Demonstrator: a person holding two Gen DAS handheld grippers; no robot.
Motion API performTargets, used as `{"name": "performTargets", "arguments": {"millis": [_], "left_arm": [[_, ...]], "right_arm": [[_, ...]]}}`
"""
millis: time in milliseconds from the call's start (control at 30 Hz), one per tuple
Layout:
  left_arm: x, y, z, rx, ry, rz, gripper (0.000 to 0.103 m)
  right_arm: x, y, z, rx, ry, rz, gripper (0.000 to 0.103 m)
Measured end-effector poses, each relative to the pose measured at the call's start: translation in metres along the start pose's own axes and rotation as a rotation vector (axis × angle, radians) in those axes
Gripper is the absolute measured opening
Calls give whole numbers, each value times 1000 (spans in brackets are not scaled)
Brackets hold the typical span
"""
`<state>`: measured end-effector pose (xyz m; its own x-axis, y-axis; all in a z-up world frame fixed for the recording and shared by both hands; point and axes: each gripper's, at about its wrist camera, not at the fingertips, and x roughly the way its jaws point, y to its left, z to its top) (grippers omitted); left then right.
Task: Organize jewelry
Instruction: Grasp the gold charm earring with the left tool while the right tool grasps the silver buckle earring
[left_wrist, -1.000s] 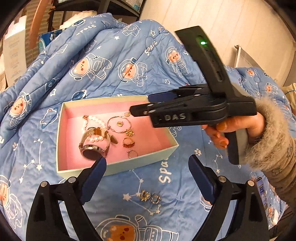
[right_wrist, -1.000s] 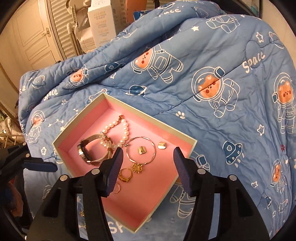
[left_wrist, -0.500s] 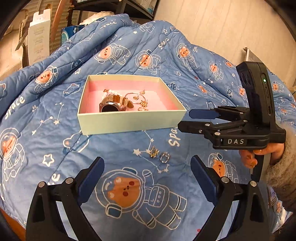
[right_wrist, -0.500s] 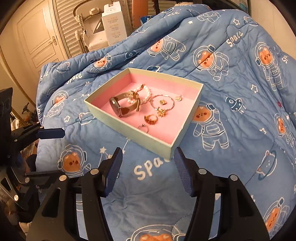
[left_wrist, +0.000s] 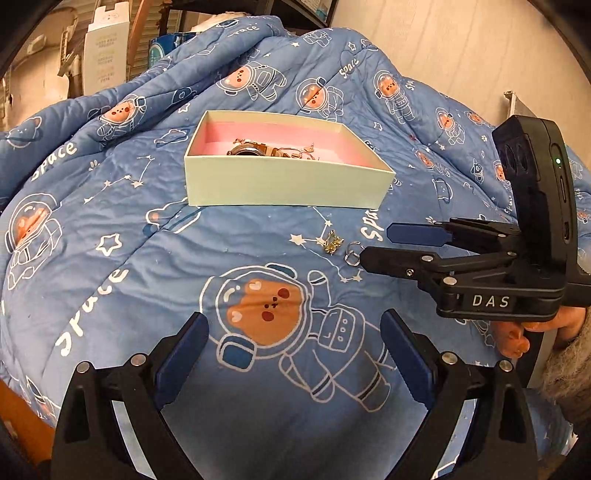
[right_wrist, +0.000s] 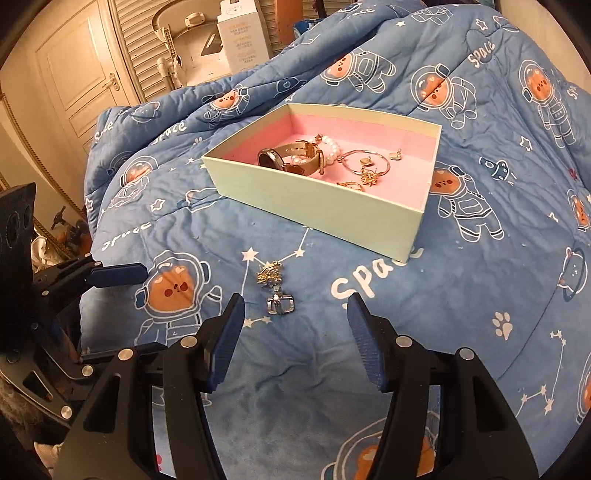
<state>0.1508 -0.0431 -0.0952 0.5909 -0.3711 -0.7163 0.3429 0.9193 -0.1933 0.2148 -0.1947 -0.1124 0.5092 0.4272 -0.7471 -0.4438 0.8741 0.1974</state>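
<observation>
The right tongs (left_wrist: 388, 245) read "DAS"; both they and the left tongs (left_wrist: 293, 354) are spread, empty, over a soft quilt (left_wrist: 110, 229) printed "Space".

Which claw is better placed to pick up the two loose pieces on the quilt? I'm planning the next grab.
Right. The right claw is open just short of the silver ring and gold charm; the left claw sits farther back.

Box (right_wrist: 317, 206) sitting on quilt (right_wrist: 480, 295), toward 12 o'clock. Watch (right_wrist: 291, 158) lying in box at 9 o'clock side; hoop (right_wrist: 365, 162) at 3 o'clock of watch. Two loose earrings (right_wrist: 275, 291) lying on quilt at 6 o'clock of box, touching.
</observation>
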Motion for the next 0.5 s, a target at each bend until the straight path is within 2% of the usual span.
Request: {"name": "performTargets", "arguments": {"millis": [133,233,300,500], "left_arm": [[1,-3,-1,18,-6,31,92],[3,-3,-1,28,-6,50,92],[4,-2,2,18,-12,46,90],[15,0,16,3,-2,23,66]], "right_arm": [[10,8,-2,-36,12,-3,39],[18,10,-4,-37,19,2,22],[19,11,-5,-44,19,5,17],[11,1,-7,4,4,4,17]]}}
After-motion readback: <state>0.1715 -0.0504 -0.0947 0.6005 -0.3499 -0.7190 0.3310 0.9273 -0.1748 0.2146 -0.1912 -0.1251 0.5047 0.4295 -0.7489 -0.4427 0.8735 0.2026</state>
